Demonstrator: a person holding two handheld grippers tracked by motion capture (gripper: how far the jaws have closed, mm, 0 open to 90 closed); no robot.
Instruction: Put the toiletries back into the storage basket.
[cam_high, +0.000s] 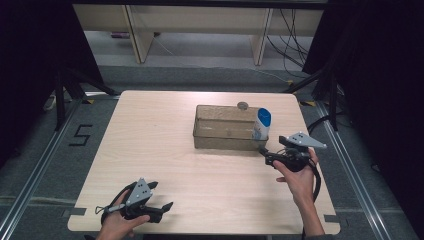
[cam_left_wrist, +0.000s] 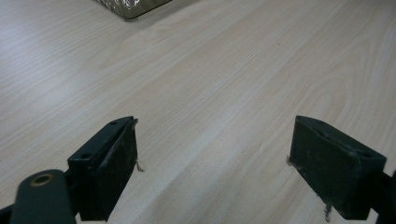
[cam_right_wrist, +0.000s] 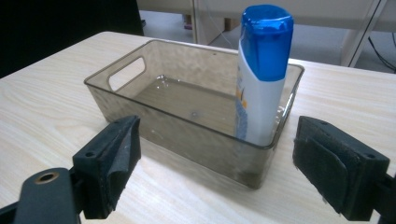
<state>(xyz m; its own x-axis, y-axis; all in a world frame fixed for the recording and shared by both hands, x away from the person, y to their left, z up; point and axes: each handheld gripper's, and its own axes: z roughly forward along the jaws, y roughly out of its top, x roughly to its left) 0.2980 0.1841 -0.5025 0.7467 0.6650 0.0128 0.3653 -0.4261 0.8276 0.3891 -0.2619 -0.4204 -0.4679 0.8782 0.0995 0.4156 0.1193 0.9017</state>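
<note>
Tabletop: light wood, w/ dark tape tabs at both near corners. Floor: grey, w/ metal rails running along both sides of tabletop. Black "5" mark on floor off the left edge. Pale wooden bench legs past the far edge, w/ loose black cables trailing on floor at far right. Black curtains on both sides.

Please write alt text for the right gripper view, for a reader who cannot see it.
A white bottle with a blue cap stands upright in the near right corner of a clear brownish plastic bin on a light wooden table. The open right tongs frame the bin from the bottom, gripping nothing.
</note>
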